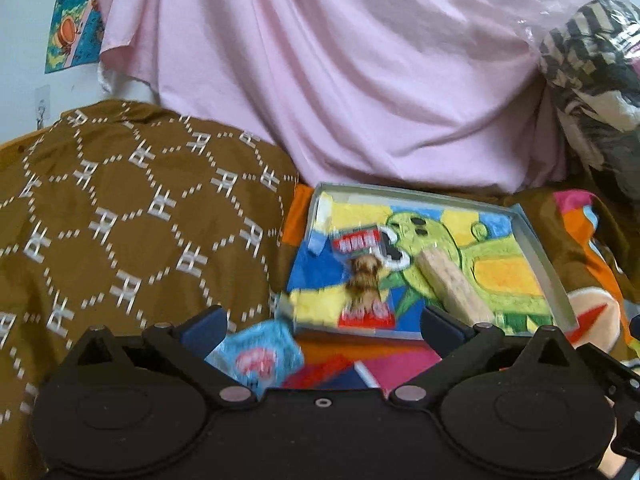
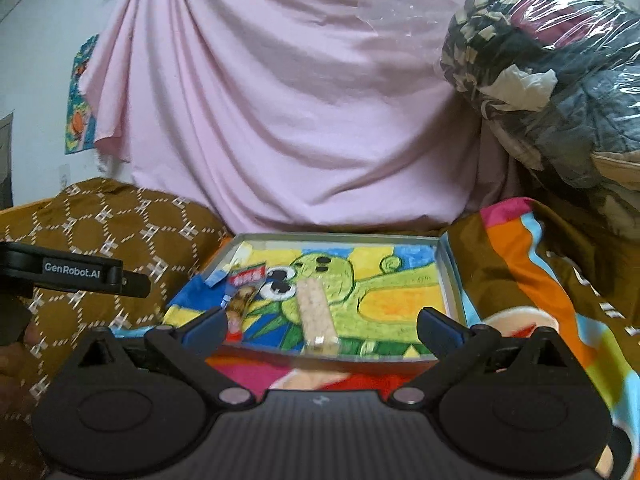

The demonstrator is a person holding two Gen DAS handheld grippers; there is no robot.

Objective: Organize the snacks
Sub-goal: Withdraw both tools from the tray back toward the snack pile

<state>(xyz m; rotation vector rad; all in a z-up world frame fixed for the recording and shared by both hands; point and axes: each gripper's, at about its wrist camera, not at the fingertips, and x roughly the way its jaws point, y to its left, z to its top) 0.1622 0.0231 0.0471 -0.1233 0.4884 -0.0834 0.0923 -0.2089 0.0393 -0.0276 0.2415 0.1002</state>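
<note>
A shallow grey tray [image 1: 540,248] [image 2: 450,280] lined with a bright cartoon drawing lies on a colourful blanket. In it lie a clear red-labelled packet of brown snacks [image 1: 362,276] [image 2: 242,292] and a long pale wrapped bar [image 1: 452,284] [image 2: 316,312]. A light blue snack packet [image 1: 260,354] rests on the blanket in front of the tray, between the fingers of my left gripper [image 1: 324,326], which is open and touches nothing. My right gripper [image 2: 320,326] is open too and empty, just short of the tray's near edge. The left gripper's body shows at the left of the right wrist view.
A brown patterned cushion [image 1: 132,208] [image 2: 120,232] rises left of the tray. Pink cloth [image 1: 340,80] [image 2: 280,100] hangs behind it. A plastic-wrapped bundle of bedding [image 1: 592,80] [image 2: 552,80] sits at the right. The colourful blanket [image 2: 520,280] spreads right of the tray.
</note>
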